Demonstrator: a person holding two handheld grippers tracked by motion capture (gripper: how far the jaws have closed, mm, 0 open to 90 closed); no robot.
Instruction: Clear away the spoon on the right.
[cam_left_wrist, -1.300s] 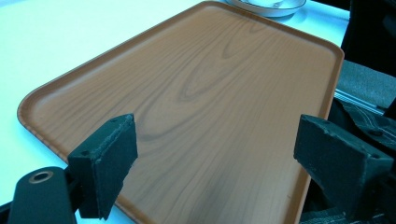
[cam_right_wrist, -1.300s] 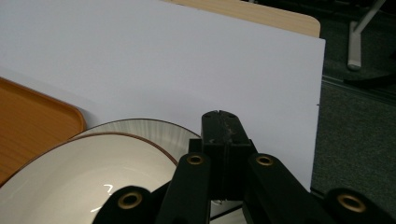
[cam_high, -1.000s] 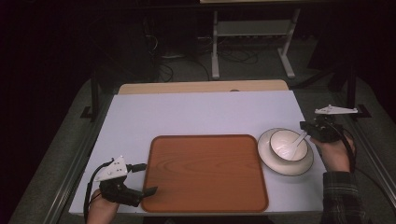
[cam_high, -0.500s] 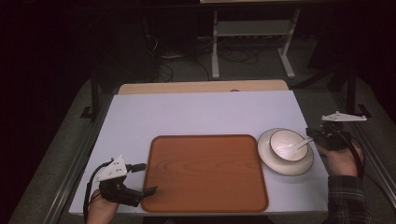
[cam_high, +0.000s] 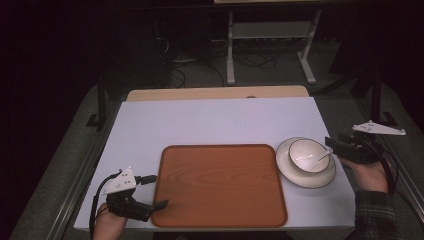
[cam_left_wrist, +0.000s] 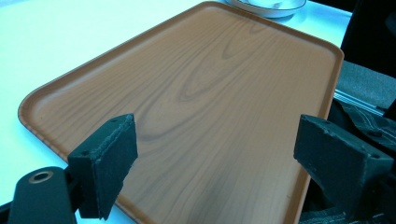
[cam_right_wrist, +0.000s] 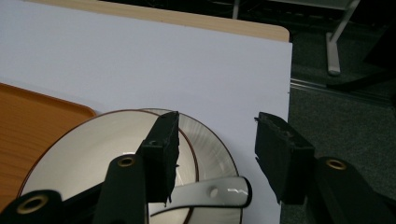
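Observation:
A white bowl (cam_high: 300, 150) sits on a white plate (cam_high: 290, 172) with a dark rim, at the right of the table. A white spoon (cam_high: 316, 158) lies in the bowl, its handle pointing right over the rim. My right gripper (cam_high: 332, 148) is at the plate's right edge. In the right gripper view it (cam_right_wrist: 215, 116) stands open, and the spoon handle (cam_right_wrist: 219, 191) ends in the gap between the jaws, above the bowl (cam_right_wrist: 84, 158) and plate (cam_right_wrist: 210, 149). My left gripper (cam_high: 155, 191) is open over the near left corner of the brown wood-grain tray (cam_high: 220, 185), nothing between its jaws (cam_left_wrist: 217, 128).
The bare tray (cam_left_wrist: 210, 84) lies mid-table on a white table top (cam_high: 215, 122). The plate nearly touches the tray's right edge. The table's right edge (cam_right_wrist: 287, 93) runs close beside the plate, with dark floor beyond. A metal stand (cam_high: 272, 35) is behind the table.
My right gripper has drawn back rightward and toward the person, off the bowl's far side. The spoon handle has swung to point right. The left gripper has stayed put.

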